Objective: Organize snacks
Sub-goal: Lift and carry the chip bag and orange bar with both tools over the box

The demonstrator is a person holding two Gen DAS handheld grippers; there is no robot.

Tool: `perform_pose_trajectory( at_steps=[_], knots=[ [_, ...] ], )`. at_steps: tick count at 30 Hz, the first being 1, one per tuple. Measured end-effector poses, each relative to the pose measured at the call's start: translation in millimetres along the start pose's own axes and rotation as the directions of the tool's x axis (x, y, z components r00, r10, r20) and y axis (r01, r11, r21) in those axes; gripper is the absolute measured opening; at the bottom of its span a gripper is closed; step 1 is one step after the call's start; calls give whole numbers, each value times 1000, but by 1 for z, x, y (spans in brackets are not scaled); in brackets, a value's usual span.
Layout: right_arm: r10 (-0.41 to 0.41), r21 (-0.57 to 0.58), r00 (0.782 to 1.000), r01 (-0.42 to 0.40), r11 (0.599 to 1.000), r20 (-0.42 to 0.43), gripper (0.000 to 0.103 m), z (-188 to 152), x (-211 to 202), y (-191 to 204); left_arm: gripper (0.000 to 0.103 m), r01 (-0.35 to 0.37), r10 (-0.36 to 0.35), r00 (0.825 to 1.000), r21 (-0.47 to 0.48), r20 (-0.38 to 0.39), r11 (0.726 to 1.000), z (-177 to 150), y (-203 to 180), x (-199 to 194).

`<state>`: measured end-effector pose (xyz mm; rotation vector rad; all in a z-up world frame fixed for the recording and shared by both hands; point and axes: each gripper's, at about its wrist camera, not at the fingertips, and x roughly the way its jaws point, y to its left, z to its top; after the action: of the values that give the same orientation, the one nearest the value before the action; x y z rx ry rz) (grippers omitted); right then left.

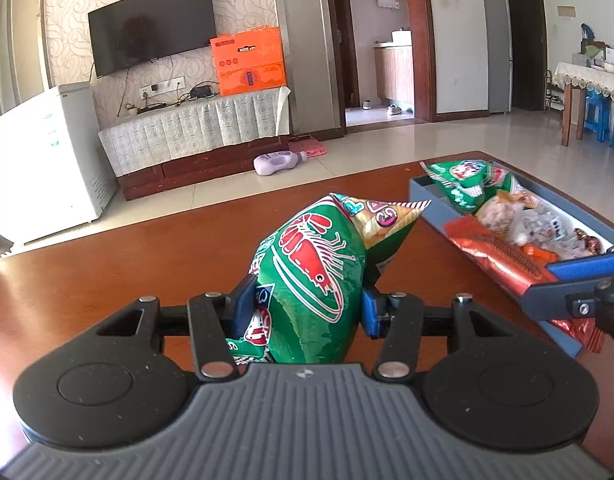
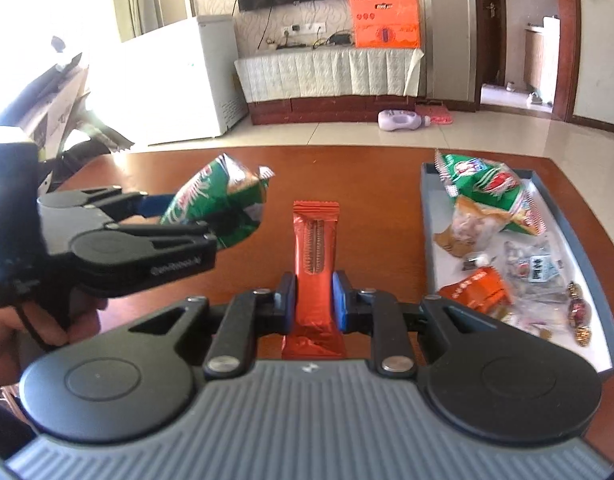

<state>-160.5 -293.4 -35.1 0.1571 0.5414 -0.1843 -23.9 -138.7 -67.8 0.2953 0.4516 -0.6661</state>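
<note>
Green shrimp-chip bag (image 1: 311, 276) is sitting pinched in the left claw (image 1: 307, 308) above the wooden counter (image 1: 107, 264). The right claw (image 2: 315, 304) is gripping an orange wafer bar (image 2: 315, 256) upright, left of the snack-filled grey tray (image 2: 579, 248).

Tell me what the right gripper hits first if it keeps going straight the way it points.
Probably the bare brown table top. The right gripper, shut on the orange snack bar, points slightly downward; the gray tray lies off to its right. Depth is uncertain.
</note>
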Motion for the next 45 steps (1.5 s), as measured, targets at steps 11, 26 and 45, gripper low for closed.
perform_pose_trajectory(
  at_steps=[11, 26, 45],
  knots=[
    [-62, 59, 997, 60, 996, 44, 23, -4, -25, -51, 57, 62, -62, 998, -3, 15, 998, 16, -53, 18],
    [-127, 113, 990, 120, 986, 58, 23, -14, -47, -97, 57, 96, -97, 995, 29, 34, 995, 25, -95, 41],
    [-167, 142, 985, 160, 977, 42, 23, -24, -55, -122, 57, 163, -166, 984, 46, 72, 986, 36, -135, 51]
  ],
)
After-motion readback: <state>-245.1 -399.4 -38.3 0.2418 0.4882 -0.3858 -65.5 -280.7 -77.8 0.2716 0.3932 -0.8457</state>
